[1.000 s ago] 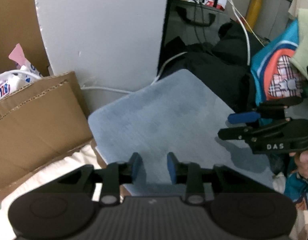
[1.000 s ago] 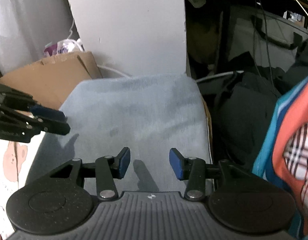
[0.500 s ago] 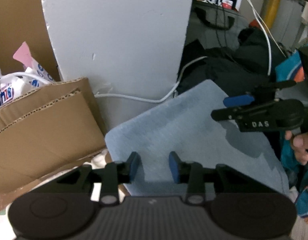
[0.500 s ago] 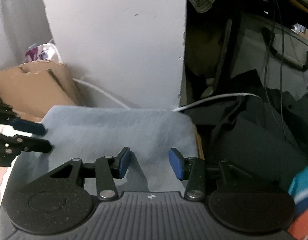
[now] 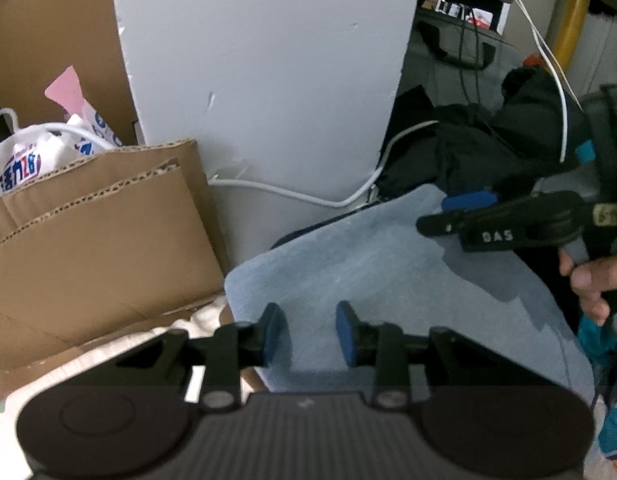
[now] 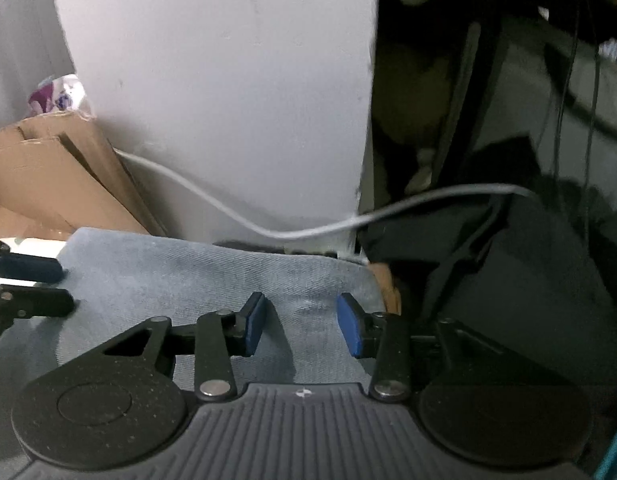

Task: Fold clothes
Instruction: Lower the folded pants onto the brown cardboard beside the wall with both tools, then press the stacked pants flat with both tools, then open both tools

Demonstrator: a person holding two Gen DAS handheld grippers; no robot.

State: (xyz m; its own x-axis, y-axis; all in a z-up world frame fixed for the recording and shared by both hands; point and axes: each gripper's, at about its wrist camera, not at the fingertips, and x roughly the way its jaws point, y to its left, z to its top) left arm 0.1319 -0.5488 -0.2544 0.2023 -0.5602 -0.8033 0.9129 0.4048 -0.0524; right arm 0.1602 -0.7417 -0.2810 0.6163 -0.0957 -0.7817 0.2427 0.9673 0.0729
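Your left tongs [image 5: 306, 334] hang apart and your right tongs [image 6: 300, 330] are closing, empty, over the flat blue cloth [image 5: 388, 272]; the white cable [image 6: 388, 210] nearby could snag.

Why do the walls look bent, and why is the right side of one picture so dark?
Left wrist view: the fisheye lens bows the white panel; the right gripper casts a soft shadow on the blue cloth. Right wrist view: the area right of the panel is unlit and slightly blurred, so only the white cable stands out.
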